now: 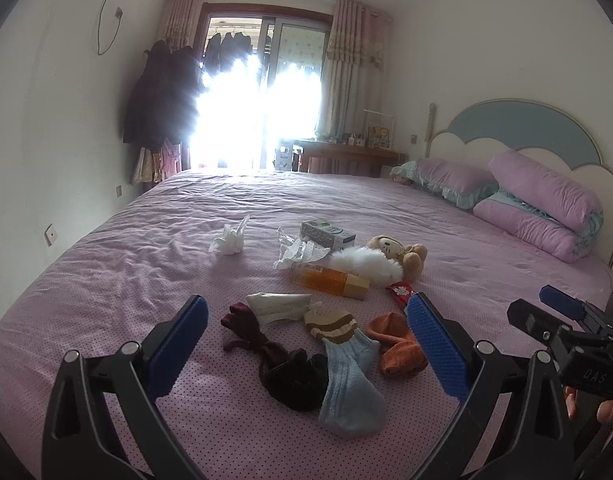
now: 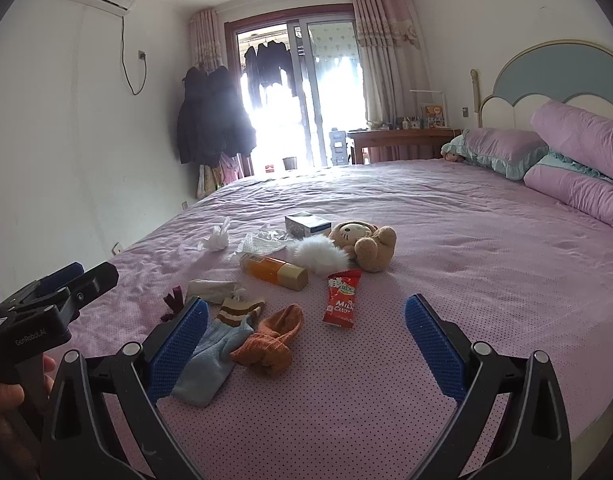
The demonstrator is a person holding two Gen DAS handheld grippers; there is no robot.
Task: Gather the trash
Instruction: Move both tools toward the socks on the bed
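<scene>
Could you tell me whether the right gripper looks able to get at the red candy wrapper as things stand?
Probably yes. The right gripper is open and empty, and the red candy wrapper lies flat on the bedspread ahead, between its fingers' lines. The orange sock beside it is apart, nothing covers it.

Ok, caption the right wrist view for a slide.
Open right gripper hovers over a pink bed strewn with socks, a red candy wrapper and crumpled tissue.

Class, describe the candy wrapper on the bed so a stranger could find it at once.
Start at the pink bed and find the plush bear in the clutter at its middle. Just in front of the bear, right of the orange bottle, lies the candy wrapper. It is the only red item, flat and printed with white lettering.
</scene>
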